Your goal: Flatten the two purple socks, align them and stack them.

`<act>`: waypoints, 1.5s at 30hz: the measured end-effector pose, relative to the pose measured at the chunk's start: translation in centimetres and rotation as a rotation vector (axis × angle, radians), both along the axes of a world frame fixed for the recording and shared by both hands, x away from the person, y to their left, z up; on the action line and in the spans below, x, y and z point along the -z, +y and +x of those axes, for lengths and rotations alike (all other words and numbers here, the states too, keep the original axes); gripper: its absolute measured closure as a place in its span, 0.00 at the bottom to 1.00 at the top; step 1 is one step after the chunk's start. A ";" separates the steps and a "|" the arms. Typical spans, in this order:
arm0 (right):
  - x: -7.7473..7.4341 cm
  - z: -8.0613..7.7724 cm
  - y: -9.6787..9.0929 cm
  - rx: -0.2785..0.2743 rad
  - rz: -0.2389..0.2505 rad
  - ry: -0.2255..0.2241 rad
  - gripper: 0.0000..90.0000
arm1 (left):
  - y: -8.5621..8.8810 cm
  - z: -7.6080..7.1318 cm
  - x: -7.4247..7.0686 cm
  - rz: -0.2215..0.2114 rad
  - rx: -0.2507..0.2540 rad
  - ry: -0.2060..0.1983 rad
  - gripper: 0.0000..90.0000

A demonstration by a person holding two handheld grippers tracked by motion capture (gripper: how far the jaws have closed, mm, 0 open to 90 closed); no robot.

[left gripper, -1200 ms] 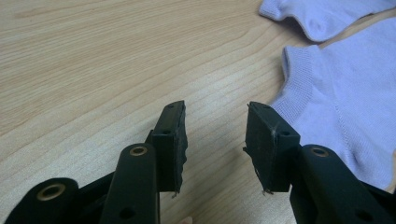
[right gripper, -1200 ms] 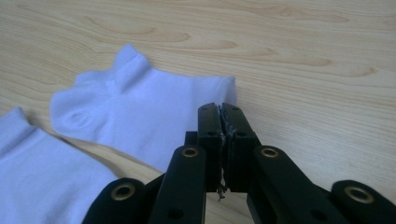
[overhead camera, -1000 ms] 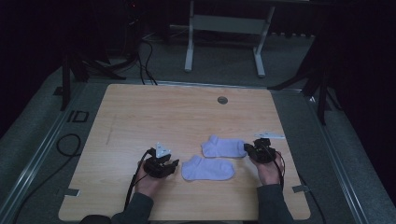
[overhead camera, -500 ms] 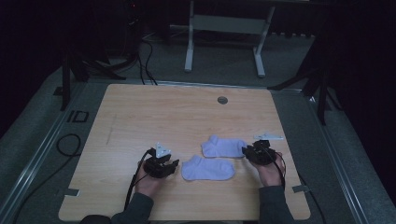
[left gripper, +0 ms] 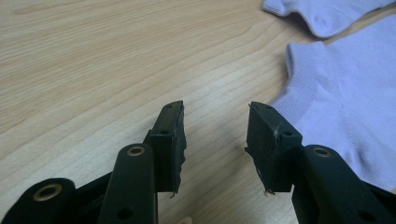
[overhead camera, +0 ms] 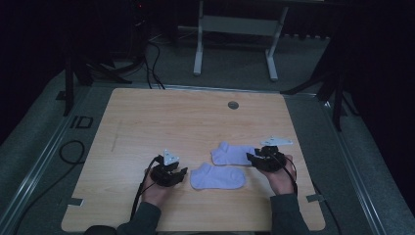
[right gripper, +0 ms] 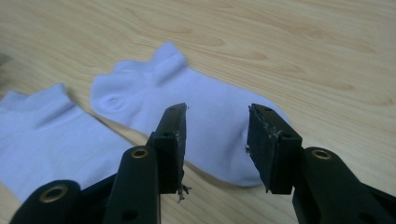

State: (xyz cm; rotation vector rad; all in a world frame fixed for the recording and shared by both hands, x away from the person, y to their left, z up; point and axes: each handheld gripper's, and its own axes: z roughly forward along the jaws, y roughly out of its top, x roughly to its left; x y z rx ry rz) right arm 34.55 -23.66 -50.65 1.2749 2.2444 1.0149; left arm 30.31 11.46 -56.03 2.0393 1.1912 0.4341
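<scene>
Two pale lilac socks lie flat on the wooden surface (overhead camera: 147,122), toward the person's side. The near sock (overhead camera: 218,177) sits between the two grippers; the far sock (overhead camera: 232,153) is just behind it and to its right, edges touching or nearly so.

Right gripper (overhead camera: 254,159) is at the far sock's toe end. In the right gripper view its fingers (right gripper: 173,140) have just been opening and stand apart, with the far sock's (right gripper: 205,126) toe lying below the gap, not pinched. The near sock (right gripper: 42,135) shows at left there.

Left gripper (overhead camera: 180,172) is low over bare wood just left of the near sock, fingers (left gripper: 170,135) moderately apart with nothing between. In that view the near sock's (left gripper: 345,107) cuff is just beside the right finger, and the far sock (left gripper: 322,14) is beyond.

A round grommet (overhead camera: 233,105) sits near the far edge.
</scene>
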 end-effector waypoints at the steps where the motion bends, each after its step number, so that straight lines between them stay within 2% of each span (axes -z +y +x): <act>1: -0.2 0.0 0.2 -0.015 -0.009 -0.002 0.63 | 0.1 0.0 0.0 0.002 -0.001 0.000 0.63; 5: -0.8 0.1 1.3 -0.083 -0.042 -0.021 0.63 | 0.2 0.1 0.1 0.003 -0.010 0.002 0.63; 11: -1.1 0.8 3.5 -0.162 -0.124 0.007 0.60 | 0.0 0.1 0.2 0.007 0.002 0.008 0.63; 17: -1.2 1.9 5.7 -0.221 -0.187 0.011 0.59 | 0.1 0.2 0.1 0.004 0.001 0.011 0.63; 19: -1.0 2.3 6.3 -0.255 -0.208 0.027 0.59 | 0.1 0.2 0.2 0.003 0.003 0.010 0.63; 24: -0.2 3.4 7.6 -0.298 -0.252 0.042 0.59 | -0.1 0.2 0.3 0.000 0.004 0.007 0.62; 31: 1.5 4.6 8.9 -0.398 -0.324 0.061 0.67 | -0.1 0.2 0.3 -0.002 0.006 0.009 0.62; 36: 2.5 5.4 9.1 -0.420 -0.323 0.078 0.68 | -0.2 0.2 0.3 -0.002 0.009 0.007 0.62; 40: 3.0 5.9 9.3 -0.420 -0.341 0.094 0.62 | -0.2 0.2 0.3 0.000 0.012 0.006 0.61; 45: 3.3 6.5 9.1 -0.428 -0.278 0.149 0.58 | -0.3 0.1 0.3 0.001 0.014 0.003 0.61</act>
